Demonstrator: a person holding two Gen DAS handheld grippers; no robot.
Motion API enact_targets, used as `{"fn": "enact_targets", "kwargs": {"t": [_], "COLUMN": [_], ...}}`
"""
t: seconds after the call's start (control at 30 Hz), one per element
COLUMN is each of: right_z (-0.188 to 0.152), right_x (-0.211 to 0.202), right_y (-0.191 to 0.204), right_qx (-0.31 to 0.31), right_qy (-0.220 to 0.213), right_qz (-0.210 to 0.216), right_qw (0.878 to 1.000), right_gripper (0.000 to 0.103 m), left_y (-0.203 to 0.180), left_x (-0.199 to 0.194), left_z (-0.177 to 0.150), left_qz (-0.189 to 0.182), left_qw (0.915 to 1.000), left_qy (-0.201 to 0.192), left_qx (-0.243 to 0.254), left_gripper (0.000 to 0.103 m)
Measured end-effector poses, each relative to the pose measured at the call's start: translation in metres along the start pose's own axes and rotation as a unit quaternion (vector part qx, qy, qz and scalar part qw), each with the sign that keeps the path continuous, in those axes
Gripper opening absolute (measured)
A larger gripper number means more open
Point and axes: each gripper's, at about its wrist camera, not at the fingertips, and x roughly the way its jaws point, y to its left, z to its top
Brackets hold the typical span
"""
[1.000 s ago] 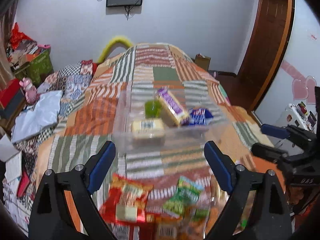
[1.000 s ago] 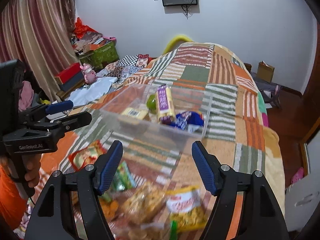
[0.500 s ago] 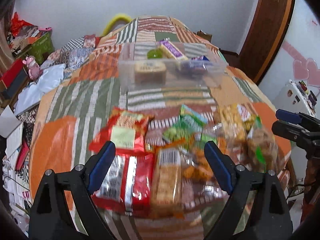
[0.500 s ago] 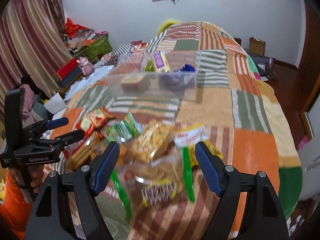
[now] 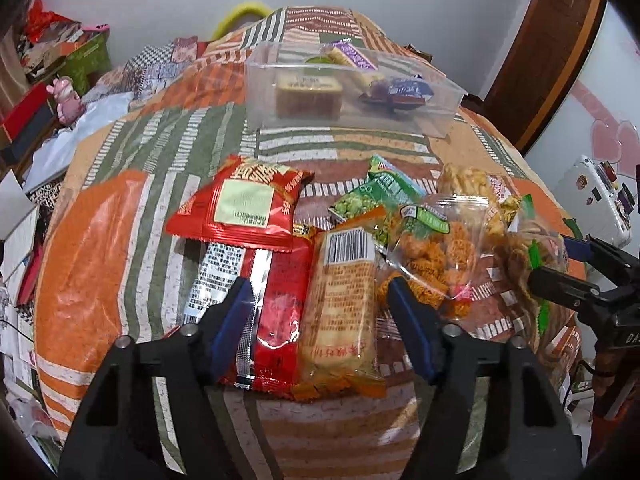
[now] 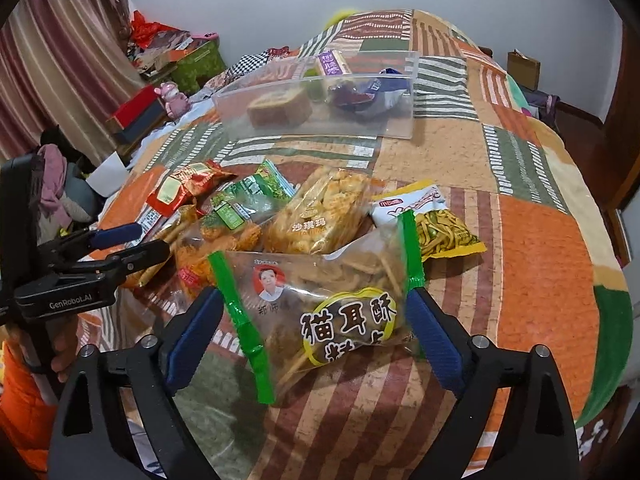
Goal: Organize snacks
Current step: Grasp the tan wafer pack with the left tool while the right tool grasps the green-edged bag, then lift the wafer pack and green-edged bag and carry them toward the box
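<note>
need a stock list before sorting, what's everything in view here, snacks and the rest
clear plastic bin: 1, transparent, far on quilt, some snacks inside
patchwork quilt: 1, orange, green, striped, under everything
red foil packets: 2, red, left of pile
orange cracker pack: 1, orange, between left fingers
green pea packet: 1, green, pile middle
clear bags of fried snacks: 3, golden, right side
yellow-white packet: 1, far right
left gripper: 1, black and blue, open
right gripper: 1, black and blue, open

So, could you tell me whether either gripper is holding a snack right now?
Neither: the left gripper and right gripper are both open above packets.
</note>
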Motion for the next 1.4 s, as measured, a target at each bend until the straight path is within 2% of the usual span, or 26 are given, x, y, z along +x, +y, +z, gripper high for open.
{"fn": "enact_targets", "kwargs": {"t": [0.07, 0.27, 0.43, 0.57, 0.67, 0.8, 1.07, 1.4], "right_z": [0.001, -0.001, -0.002, -0.003, -0.003, -0.001, 0.008, 0.037], "right_x": [0.002, 0.004, 0.005, 0.001, -0.002, -0.006, -0.029, -0.051], "right_y": [-0.004, -0.009, -0.009, -0.015, -0.021, -0.023, -0.023, -0.019], "right_qx": [0.008, 0.016, 0.016, 0.031, 0.043, 0.05, 0.044, 0.022], "right_qy": [-0.001, 0.0, -0.006, -0.01, -0.013, -0.018, -0.048, -0.095], "right_qz": [0.007, 0.025, 0.02, 0.023, 0.032, 0.037, 0.035, 0.03], "right_qw": [1.0, 1.0, 1.0, 0.999, 0.998, 0.998, 0.997, 0.995], "right_gripper": [0.094, 0.094, 0.089, 0.078, 0.075, 0.07, 0.069, 0.07], "left_y": [-0.001, -0.005, -0.011, -0.008, -0.006, -0.005, -0.007, -0.012], "left_x": [0.003, 0.007, 0.011, 0.01, 0.008, 0.009, -0.002, -0.04], "left_z": [-0.001, -0.003, -0.003, -0.002, -0.004, -0.005, -0.004, 0.029], "left_qz": [-0.002, 0.0, 0.007, -0.006, -0.014, -0.018, -0.021, -0.027], "left_qw": [1.0, 1.0, 0.9998, 0.9999, 0.9999, 0.9998, 0.9997, 0.9965], "left_qy": [0.005, -0.001, -0.01, -0.004, -0.002, -0.003, -0.013, -0.079], "left_qx": [-0.001, 0.004, 0.016, 0.013, 0.008, 0.0, -0.003, 0.003], "left_gripper": [0.061, 0.061, 0.06, 0.041, 0.036, 0.035, 0.034, 0.034]}}
